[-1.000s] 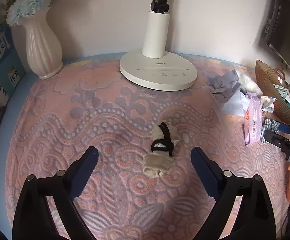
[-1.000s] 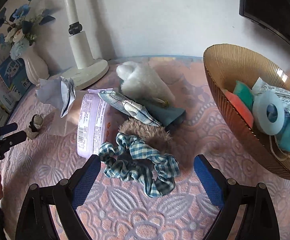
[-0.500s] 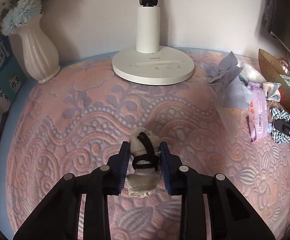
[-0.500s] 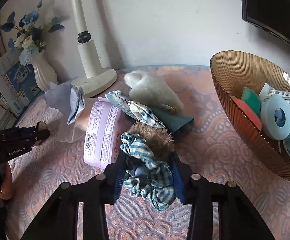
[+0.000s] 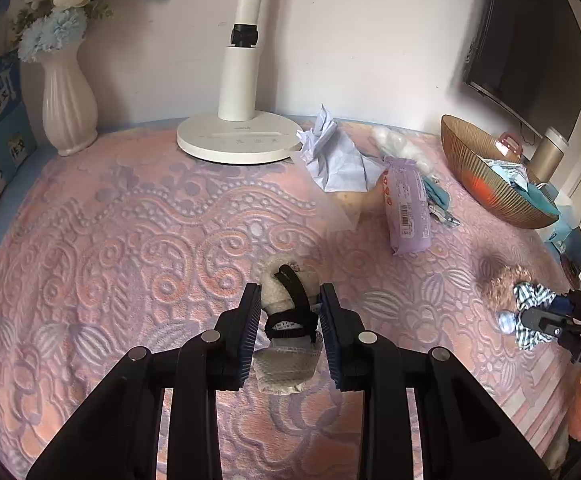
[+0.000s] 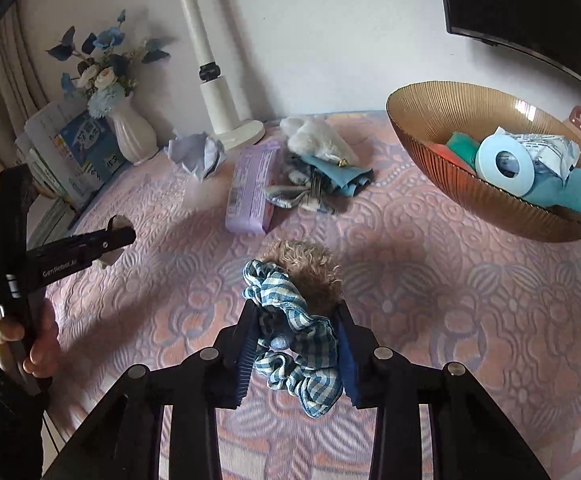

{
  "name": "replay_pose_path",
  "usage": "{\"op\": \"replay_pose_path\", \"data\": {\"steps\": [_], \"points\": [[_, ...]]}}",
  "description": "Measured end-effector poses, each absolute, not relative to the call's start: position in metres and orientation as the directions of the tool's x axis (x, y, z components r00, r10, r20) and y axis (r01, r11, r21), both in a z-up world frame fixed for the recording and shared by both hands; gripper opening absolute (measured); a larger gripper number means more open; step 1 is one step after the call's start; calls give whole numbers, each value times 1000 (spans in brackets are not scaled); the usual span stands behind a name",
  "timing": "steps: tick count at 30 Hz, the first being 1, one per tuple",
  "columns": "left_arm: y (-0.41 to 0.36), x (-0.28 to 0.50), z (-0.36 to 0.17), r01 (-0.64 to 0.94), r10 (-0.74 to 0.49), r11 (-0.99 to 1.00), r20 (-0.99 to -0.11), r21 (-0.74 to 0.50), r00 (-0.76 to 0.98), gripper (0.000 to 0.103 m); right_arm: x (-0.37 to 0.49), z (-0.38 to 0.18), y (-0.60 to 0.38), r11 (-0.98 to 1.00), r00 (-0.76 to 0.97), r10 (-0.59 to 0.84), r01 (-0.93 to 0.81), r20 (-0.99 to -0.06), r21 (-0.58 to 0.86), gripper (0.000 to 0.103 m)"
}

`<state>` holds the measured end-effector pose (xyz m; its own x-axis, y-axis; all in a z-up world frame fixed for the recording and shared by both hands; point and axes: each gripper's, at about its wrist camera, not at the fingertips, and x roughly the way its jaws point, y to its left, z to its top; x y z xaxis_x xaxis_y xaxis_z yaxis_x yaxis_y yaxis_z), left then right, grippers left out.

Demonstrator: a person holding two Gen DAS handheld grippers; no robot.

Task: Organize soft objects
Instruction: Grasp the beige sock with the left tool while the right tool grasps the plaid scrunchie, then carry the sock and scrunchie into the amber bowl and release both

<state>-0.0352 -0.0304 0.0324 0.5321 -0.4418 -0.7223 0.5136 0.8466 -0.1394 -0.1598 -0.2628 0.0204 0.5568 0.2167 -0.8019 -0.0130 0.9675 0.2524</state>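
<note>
My left gripper is shut on a beige fuzzy sock bundle with a black band, held just above the pink cloth. My right gripper is shut on a blue checked scrunchie, with a brown fuzzy scrunchie lifted along with it; both show in the left wrist view. The amber bowl at the right holds several soft items. On the cloth lie a purple tissue pack, a white fluffy item, teal and striped cloths and crumpled paper.
A white lamp base stands at the back middle, a white vase with flowers at the back left, books beside it. A dark monitor hangs at the right. The left gripper also shows in the right wrist view.
Both grippers closed from wide open: the left on the sock bundle, the right on the checked scrunchie. Both have since lifted and pulled back; the scrunchies left the pile.
</note>
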Motion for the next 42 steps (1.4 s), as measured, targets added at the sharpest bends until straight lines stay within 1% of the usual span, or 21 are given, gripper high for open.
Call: {"op": "replay_pose_path", "data": {"steps": [1, 2, 4, 6, 8, 9, 11, 12, 16, 17, 19, 22, 24, 26, 27, 28, 29, 32, 34, 37, 42], "points": [[-31, -37, 28, 511, -442, 848, -721, -141, 534, 26, -161, 17, -261, 969, 546, 215, -18, -810, 245, 38], [-29, -33, 23, 505, -442, 849, -729, -153, 523, 26, -164, 15, -260, 973, 537, 203, -14, -819, 232, 49], [-24, -29, 20, 490, -445, 853, -738, -178, 507, 26, -172, 13, -262, 977, 540, 177, 6, -823, 215, 65], [-19, -28, 22, 489, -475, 845, -722, -215, 504, 26, -179, 12, -266, 971, 543, 195, 10, -817, 238, 65], [-17, -26, 21, 483, -472, 848, -722, -216, 506, 26, -181, 10, -269, 966, 538, 208, 20, -817, 259, 66], [-19, -27, 21, 482, -464, 852, -722, -205, 513, 26, -181, 9, -270, 966, 534, 203, 27, -821, 256, 67], [-23, -33, 23, 496, -458, 850, -716, -178, 526, 26, -181, 7, -270, 971, 527, 177, 47, -831, 236, 76], [-24, -35, 23, 505, -455, 847, -714, -163, 532, 26, -181, 6, -270, 970, 523, 173, 54, -835, 235, 78], [-35, -42, 23, 531, -432, 841, -714, -98, 551, 26, -177, 3, -267, 949, 511, 235, 64, -827, 309, 81], [-37, -43, 23, 535, -426, 840, -715, -86, 554, 26, -175, 2, -265, 945, 511, 239, 72, -825, 319, 85], [-38, -44, 23, 540, -420, 838, -716, -72, 557, 26, -170, -3, -259, 947, 500, 206, 114, -841, 299, 89], [-38, -45, 22, 539, -415, 840, -717, -65, 560, 26, -162, -8, -246, 965, 496, 114, 150, -861, 214, 89], [-37, -44, 22, 535, -412, 842, -719, -66, 560, 26, -160, -8, -236, 977, 495, 51, 154, -868, 145, 85], [-37, -44, 22, 531, -408, 845, -721, -65, 560, 26, -161, -9, -232, 985, 496, -17, 158, -868, 70, 54], [-37, -44, 21, 531, -407, 845, -722, -65, 559, 26, -162, -8, -233, 987, 501, -22, 151, -865, 62, 51], [-37, -44, 22, 532, -407, 844, -721, -63, 561, 26, -164, -6, -235, 987, 509, -7, 143, -860, 76, 37], [-38, -45, 22, 535, -409, 843, -718, -60, 563, 26, -166, -4, -239, 986, 515, 8, 140, -857, 94, 33], [-42, -48, 28, 548, -416, 834, -721, -61, 554, 26, -175, 12, -254, 982, 550, 13, 149, -835, 113, 33], [-46, -53, 40, 558, -450, 824, -707, -95, 545, 26, -183, 30, -270, 978, 586, -3, 172, -810, 121, 33], [-61, -62, 73, 597, -513, 793, -661, -120, 548, 26, -191, 58, -298, 966, 643, -6, 200, -766, 161, 33], [-117, -71, 133, 694, -589, 716, -598, -74, 543, 26, -190, 108, -350, 954, 712, -60, 247, -700, 170, 33]]}}
